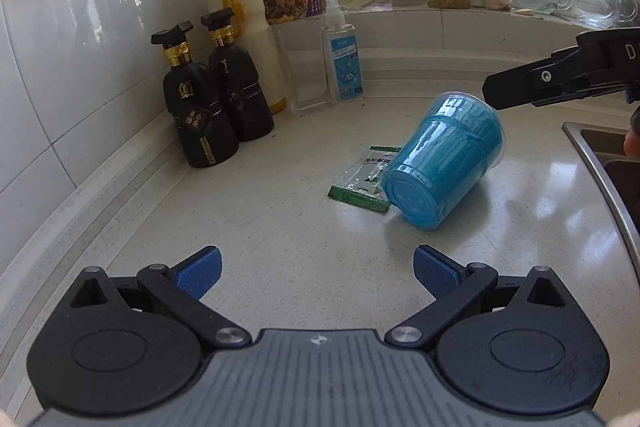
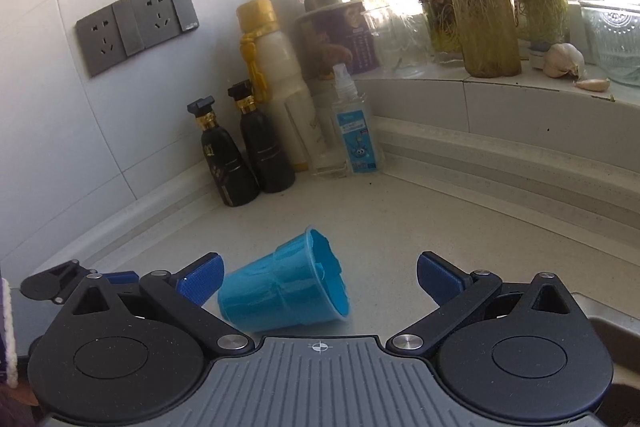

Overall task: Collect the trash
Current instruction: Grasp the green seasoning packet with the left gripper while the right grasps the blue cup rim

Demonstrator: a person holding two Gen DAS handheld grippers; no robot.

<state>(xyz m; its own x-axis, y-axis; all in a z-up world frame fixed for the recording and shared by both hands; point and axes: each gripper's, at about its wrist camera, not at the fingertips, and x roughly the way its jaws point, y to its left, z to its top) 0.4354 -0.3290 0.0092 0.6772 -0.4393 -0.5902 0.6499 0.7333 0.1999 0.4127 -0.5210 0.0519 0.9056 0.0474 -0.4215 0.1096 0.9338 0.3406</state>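
A blue plastic cup [image 1: 444, 163] lies tipped on its side on the pale worktop [image 1: 260, 219], its base touching a small green-edged sachet [image 1: 362, 179] (the sachet shows only in the left wrist view). The left claw [image 1: 318, 269] hangs released and empty, well short of the cup. The right claw [image 2: 320, 277] is likewise spread wide, with the cup lying between its blue pads [image 2: 204, 277] but not gripped.
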